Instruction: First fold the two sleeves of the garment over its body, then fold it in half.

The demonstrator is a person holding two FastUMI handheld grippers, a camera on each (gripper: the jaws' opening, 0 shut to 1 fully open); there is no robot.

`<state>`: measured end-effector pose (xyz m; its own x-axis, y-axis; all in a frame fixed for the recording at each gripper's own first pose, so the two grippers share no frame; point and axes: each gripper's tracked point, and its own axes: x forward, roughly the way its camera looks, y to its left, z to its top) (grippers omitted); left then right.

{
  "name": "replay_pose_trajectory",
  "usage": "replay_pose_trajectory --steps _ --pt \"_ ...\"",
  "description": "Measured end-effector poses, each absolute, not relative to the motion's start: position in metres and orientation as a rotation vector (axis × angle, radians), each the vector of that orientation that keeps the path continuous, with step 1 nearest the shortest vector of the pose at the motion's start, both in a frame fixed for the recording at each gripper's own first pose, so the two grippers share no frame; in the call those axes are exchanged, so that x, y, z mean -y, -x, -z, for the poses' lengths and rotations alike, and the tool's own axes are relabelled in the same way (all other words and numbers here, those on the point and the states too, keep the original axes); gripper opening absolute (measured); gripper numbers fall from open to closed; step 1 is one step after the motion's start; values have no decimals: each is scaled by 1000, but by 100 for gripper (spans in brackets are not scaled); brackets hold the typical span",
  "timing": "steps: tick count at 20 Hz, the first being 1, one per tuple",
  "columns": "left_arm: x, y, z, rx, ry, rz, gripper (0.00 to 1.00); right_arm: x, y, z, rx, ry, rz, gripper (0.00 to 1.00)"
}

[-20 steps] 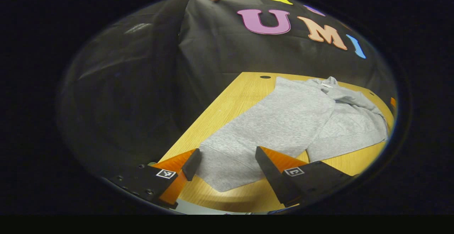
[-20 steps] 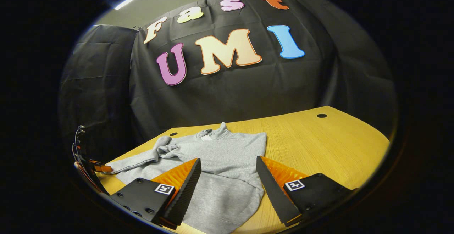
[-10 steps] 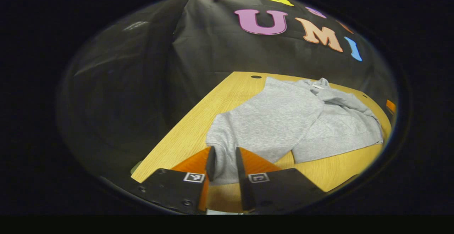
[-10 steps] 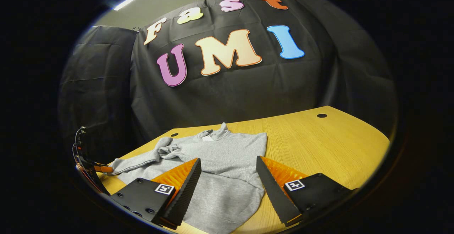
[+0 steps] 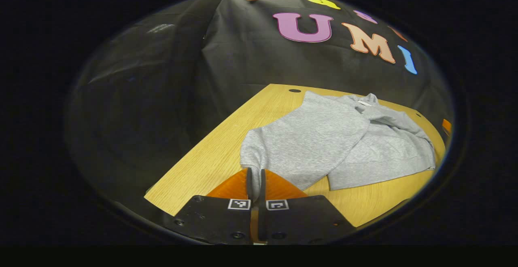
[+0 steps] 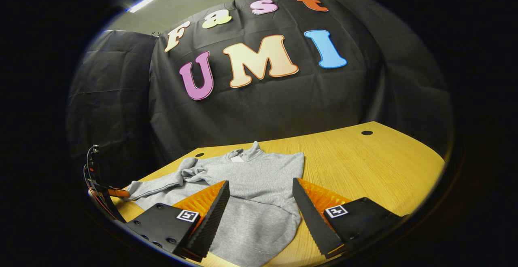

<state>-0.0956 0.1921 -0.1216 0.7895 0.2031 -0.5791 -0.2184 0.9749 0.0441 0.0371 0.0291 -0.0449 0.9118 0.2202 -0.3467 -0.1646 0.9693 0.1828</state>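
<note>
Grey fleece sleeve (image 5: 307, 141) of the sweatshirt runs straight ahead from my left gripper (image 5: 255, 184), whose fingers pinch its cuff. My right gripper (image 6: 259, 206) hangs wide open and empty above the hem (image 6: 251, 234), so the left one makes this fold.

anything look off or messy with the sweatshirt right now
Nothing damaged or spilled. The grey sweatshirt is rumpled near the collar, where one sleeve bunches. The left gripper pinches that sleeve's cuff; the right gripper is open.
</note>
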Motion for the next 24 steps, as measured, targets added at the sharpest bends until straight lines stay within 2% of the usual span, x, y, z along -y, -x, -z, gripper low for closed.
replay_pose_trajectory --steps 5,8,15,24 --pt "-196 91 114 -618 10 -232 0 -24 -37 45 -382 -148 -193 97" --pt "-190 73 88 -569 1 -212 0 -22 -36 44 -384 -158 -192 97" --pt "-107 -3 23 -405 -26 -20 0 -15 -33 48 -406 -177 -189 97" --pt "33 -71 -15 -330 -37 277 0 -24 -28 46 -413 -177 -217 97"
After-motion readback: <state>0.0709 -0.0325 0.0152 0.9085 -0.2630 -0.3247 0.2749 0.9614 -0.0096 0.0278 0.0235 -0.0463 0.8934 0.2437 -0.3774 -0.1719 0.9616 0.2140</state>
